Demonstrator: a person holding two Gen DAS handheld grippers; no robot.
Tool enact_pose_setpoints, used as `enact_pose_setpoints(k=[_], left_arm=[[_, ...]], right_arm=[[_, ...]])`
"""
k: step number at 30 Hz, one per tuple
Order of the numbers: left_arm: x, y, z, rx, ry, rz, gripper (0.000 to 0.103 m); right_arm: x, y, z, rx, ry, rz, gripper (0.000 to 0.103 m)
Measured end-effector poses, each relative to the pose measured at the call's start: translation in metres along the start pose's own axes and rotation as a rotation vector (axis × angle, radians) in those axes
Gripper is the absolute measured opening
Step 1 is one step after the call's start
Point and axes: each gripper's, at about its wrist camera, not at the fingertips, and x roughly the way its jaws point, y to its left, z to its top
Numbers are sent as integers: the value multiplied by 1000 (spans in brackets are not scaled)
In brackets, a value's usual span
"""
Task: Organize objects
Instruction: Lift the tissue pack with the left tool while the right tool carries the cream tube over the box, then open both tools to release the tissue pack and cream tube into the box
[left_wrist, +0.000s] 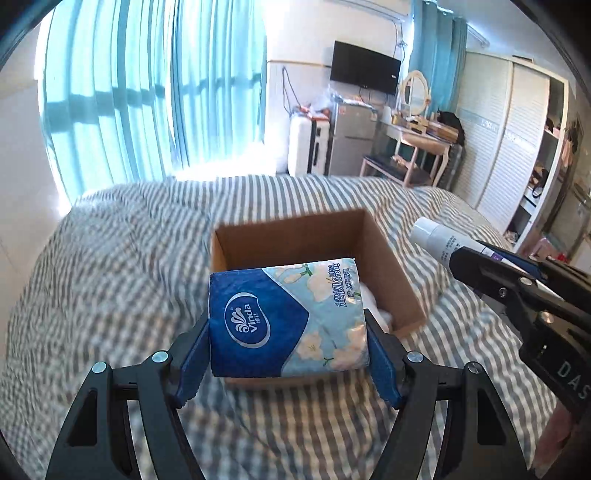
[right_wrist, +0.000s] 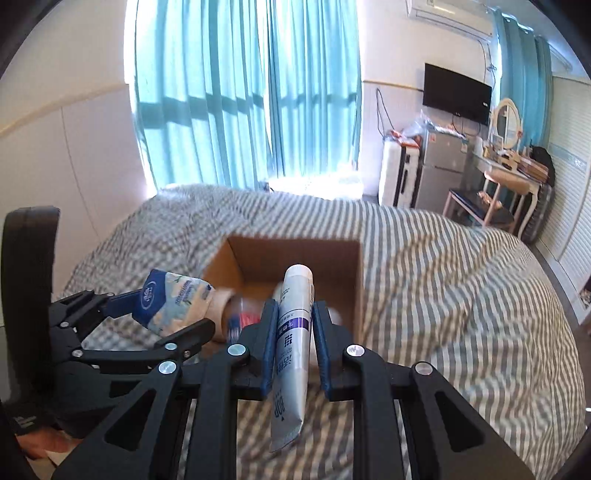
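Bed (left_wrist: 110, 258), striped cover, carries open cardboard box (left_wrist: 388, 266). Left hand-held gripper (left_wrist: 288, 354) clamped on tissue pack (left_wrist: 288, 317), held over box's near edge. Right hand-held gripper (right_wrist: 295, 332) clamped on white tube (right_wrist: 293, 332), cap end toward box, above its near side.

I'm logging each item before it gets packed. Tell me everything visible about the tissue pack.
The tissue pack is a soft plastic-wrapped block, dark blue with a white Vinda logo and a pale blue floral half. The left gripper clamps its two sides, holding it above the near edge of the open cardboard box on the striped bed.
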Motion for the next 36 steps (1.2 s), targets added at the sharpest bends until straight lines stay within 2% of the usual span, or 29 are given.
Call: enact_pose_setpoints(k=[3,10,15,20,25,29,31,32,34,36], left_arm=[[14,4,17,7,-13,7,76],[65,16,44,9,-22,-18,76],[111,21,46,14,32,-33,76],[146,24,35,8,108,-43,76],[157,26,25,4,136,-47,76],[157,23,24,18,142,-53,80],[153,21,22,21,139,-41,84],[149,21,21,21,133,-47,87],[142,19,23,20,126,-43,92],[130,16,25,25,102,-35,93]], right_arm=[[14,-3,17,7,-14,6,19],[80,-19,44,64,16,30,19],[139,-27,41,99,88,74,19],[185,-38,20,107,179,56,19],[188,-46,15,117,194,65,19],[176,-47,17,129,177,62,21],[166,-50,19,147,160,56,36],[162,-52,21,154,154,52,47],[150,-54,24,169,137,46,50],[134,-55,29,175,119,42,50]])
